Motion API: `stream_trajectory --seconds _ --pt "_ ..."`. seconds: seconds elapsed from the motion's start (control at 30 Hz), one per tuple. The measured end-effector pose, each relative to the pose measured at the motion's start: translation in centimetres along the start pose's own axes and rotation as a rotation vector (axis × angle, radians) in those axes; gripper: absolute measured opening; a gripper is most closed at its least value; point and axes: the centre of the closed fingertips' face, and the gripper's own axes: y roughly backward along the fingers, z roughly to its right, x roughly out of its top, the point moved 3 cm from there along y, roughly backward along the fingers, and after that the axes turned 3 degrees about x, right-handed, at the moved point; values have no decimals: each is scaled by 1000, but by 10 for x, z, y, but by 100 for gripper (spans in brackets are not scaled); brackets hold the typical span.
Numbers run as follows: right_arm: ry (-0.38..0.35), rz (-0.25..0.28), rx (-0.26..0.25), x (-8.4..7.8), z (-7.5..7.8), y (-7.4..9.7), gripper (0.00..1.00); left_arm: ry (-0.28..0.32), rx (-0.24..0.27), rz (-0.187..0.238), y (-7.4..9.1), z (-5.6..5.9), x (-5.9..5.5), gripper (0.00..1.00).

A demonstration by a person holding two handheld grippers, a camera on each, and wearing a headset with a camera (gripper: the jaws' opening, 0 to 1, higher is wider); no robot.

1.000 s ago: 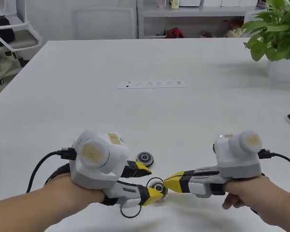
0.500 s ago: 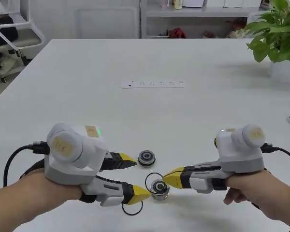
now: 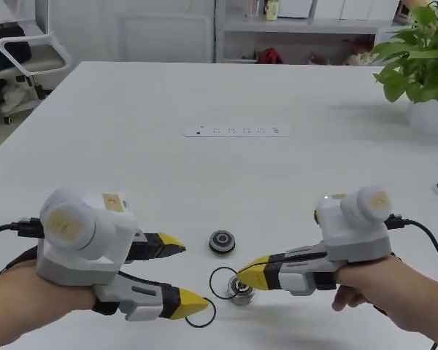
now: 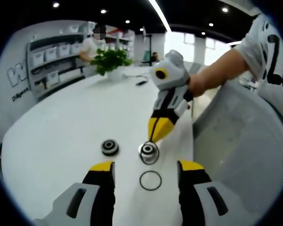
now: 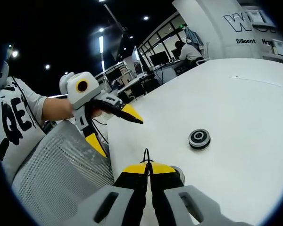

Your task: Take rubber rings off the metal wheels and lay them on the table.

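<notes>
Being pinched in the fully closed jaws of the right gripper [image 3: 242, 275]: a rubber ring [image 5: 147, 156], just beside a metal wheel [image 3: 241, 292] on the bench [image 3: 219, 182] | jaws of the left gripper [image 3: 193, 273] are being held wide apart, empty, by a loose ring [image 4: 140, 181] lying flat | second wheel [image 3: 221, 241] is being left untouched nearby.

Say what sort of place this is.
Probably an open office or lab: a long white table with a socket strip, an office chair, shelves of storage bins, a potted plant.
</notes>
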Motion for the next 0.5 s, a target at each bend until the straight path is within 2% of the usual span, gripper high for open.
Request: stream_trajectory --seconds 0.5 --pt "34 -66 47 -3 -13 -18 0 17 18 6 13 -3 -8 57"
